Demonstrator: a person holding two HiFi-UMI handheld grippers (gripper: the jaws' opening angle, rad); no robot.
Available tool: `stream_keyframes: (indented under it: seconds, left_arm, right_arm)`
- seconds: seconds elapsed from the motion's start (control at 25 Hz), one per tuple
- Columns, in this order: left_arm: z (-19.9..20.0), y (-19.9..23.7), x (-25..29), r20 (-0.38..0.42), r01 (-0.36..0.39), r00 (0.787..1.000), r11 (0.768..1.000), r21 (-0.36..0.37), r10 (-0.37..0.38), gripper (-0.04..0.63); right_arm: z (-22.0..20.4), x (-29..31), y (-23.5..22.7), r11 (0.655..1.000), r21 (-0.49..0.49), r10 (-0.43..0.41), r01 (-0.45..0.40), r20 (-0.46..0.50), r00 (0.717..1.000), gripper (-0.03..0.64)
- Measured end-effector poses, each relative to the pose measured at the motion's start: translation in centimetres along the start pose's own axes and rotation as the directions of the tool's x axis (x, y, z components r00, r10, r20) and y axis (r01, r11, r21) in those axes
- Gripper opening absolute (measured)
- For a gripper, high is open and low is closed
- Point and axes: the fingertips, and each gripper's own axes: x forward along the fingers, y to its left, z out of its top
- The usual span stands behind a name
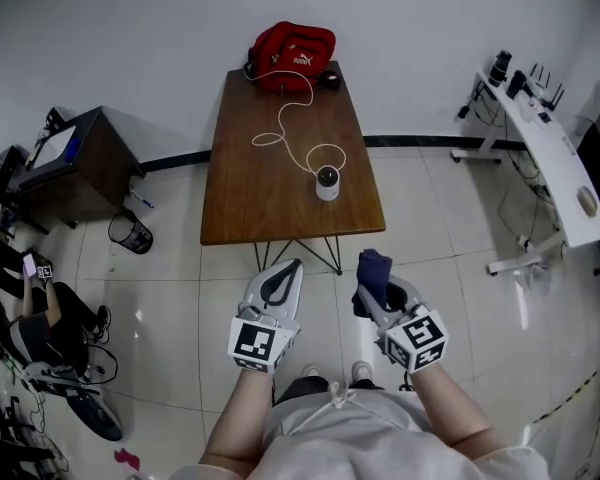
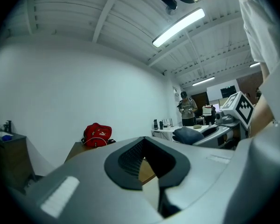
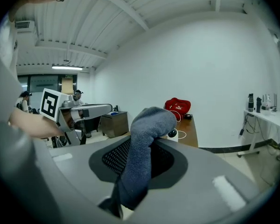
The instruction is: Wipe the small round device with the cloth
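White tiled floor (image 1: 430, 218) and plain white wall (image 1: 130, 28), with a brown rectangular wooden table (image 1: 250, 198) mid-frame in the head view. Small round white device with black top (image 1: 327, 182) stands upright on the tabletop near its 5 o'clock corner. A thin white cable (image 1: 285, 133) loops just beside it and runs off toward 12 o'clock. Dark blue-grey cloth (image 3: 144, 148) is pinched in the right gripper (image 1: 378, 290): jaws are clamped on its lower part and the free end bulges up past the tips. That gripper hangs over the floor at 5 o'clock from the device, well apart from it. Left gripper (image 1: 285, 273) is at 7 o'clock from the device, also over the floor, jaws closed together with nothing between them. Red fabric bag (image 1: 293, 56) sits at the table's 12 o'clock end. Black wire bin (image 1: 130, 234) stands on the floor at the table's 9 o'clock, long white desk (image 1: 560, 158) at 3 o'clock.
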Motion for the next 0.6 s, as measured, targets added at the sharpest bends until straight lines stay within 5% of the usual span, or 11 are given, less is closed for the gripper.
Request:
stream_keyframes:
  seconds: [0.6]
  left_arm:
    - [1.4, -2.1, 1.4, 0.022, -0.015, 1.000, 0.999, -0.038, 0.016, 0.006]
  right_arm:
    - [1.0, -0.7, -2.1, 1.000, -0.020, 0.019, -0.019, 0.007, 1.000, 0.104]
